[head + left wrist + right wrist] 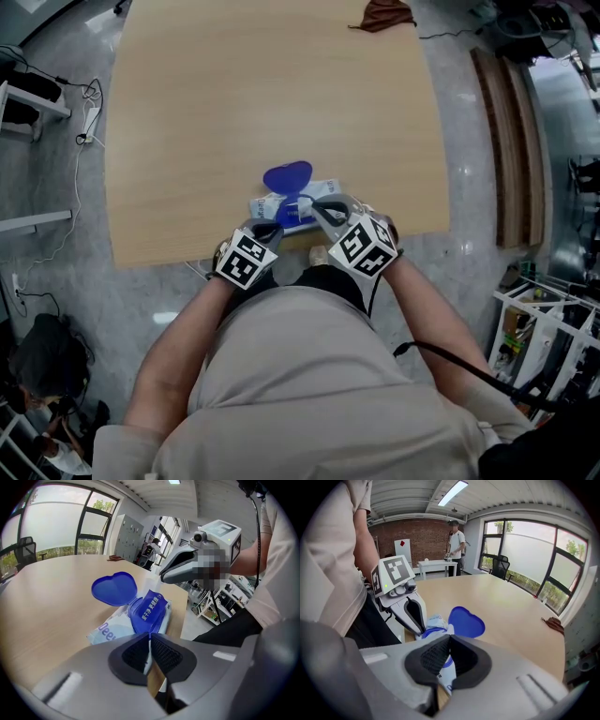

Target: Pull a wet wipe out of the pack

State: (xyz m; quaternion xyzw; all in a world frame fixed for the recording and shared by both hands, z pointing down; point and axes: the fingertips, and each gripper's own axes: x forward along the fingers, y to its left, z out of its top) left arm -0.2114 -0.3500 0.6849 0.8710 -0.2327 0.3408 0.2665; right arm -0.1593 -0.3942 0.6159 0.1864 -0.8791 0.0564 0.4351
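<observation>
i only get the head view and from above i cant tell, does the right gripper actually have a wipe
Observer: In the left gripper view the right gripper has its jaws closed. A pale strip, most likely the wipe, runs from its tip down into the pack.
Operator: ok and the left one
Observer: The left gripper has its jaws together, with the tip at the near end of the pack. I can't tell whether it pinches the wrapper.
Operator: anyone nearby
Observer: The right gripper view shows a person standing at a white table by the brick wall.
</observation>
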